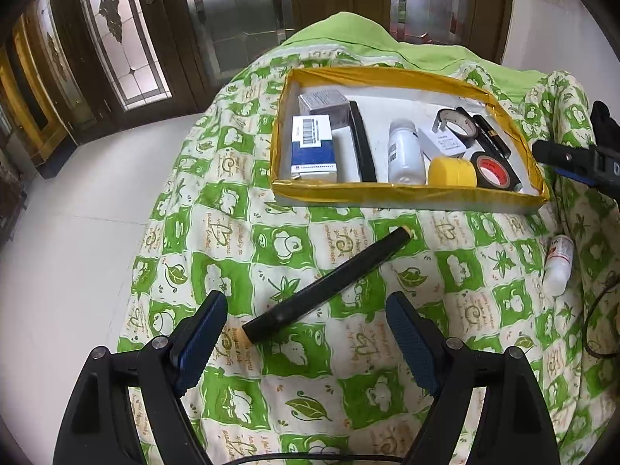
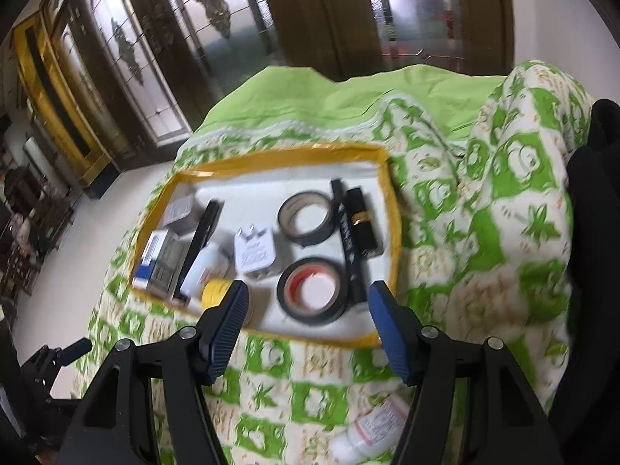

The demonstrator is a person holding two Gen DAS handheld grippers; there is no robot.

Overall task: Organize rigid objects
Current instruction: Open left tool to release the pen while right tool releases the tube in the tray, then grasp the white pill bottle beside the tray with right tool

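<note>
Left wrist view: looks forward and down along its open jaws from above the near edge of the green-checked bedspread, toward the yellow-rimmed tray farther off.

Right wrist view: closer to the tray, steeper downward angle, blurred.

Shared: tray, bedspread, glass doors behind. Each view catches the other gripper at its edge.

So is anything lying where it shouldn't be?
Yes, two things lie outside the yellow-edged tray, loose on the green patterned cloth. A long black tube rests at a slant in front of the open left gripper. A small white bottle lies on its side further right, near the open right gripper.
</note>
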